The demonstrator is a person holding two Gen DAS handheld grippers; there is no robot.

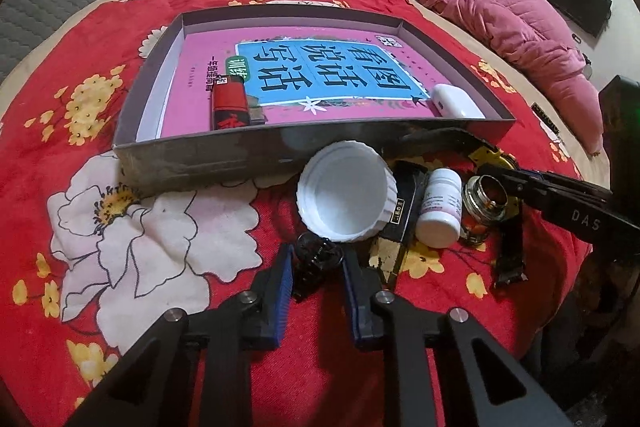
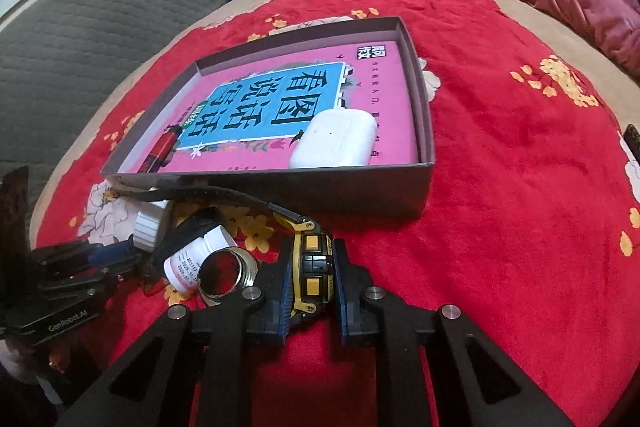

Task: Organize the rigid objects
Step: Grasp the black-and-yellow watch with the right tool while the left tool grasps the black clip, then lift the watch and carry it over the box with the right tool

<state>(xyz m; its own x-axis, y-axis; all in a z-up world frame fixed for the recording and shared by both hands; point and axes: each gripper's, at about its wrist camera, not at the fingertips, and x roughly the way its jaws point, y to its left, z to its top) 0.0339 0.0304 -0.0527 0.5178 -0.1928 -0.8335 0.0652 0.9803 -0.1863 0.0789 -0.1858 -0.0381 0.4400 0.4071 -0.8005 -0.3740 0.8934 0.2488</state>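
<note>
While both grippers are sitting low in the foreground of their own views, the box (image 1: 192,155) is lying straight ahead of each of them, filling the middle of both frames, and that is the relation the coming move seems to hang on.

In the right wrist view the right gripper (image 2: 312,281) is clamping a yellow-and-black watch (image 2: 311,267) at lower centre, blue pads pressing on both sides of the case, while the watch's black strap (image 2: 224,197) is trailing up and to the left toward the box's near wall. The box's open top is lying directly above the watch in the frame, with the white earbud case (image 2: 334,139) already resting in its near right corner on the pink book (image 2: 384,99).

In the left wrist view the left gripper (image 1: 316,263) is closing on a small dark round object (image 1: 316,261) at lower centre; the pads appear to be touching its sides, though the thing is too dark to name. Just above it the white lid (image 1: 346,191) is lying open side up, standing between the gripper and the box's grey near wall. To the right of the lid, a white pill bottle (image 1: 438,207) and a small glass jar (image 1: 486,197) are waiting on the red floral blanket (image 1: 80,67), near the right gripper's fingers. A red lighter (image 1: 229,107) is lying inside the box, at its near left.

Judging from this, the right hand has the clearer path: the box is straight ahead and the wall is low, whereas the left hand would need to be lifting over the lid first.
</note>
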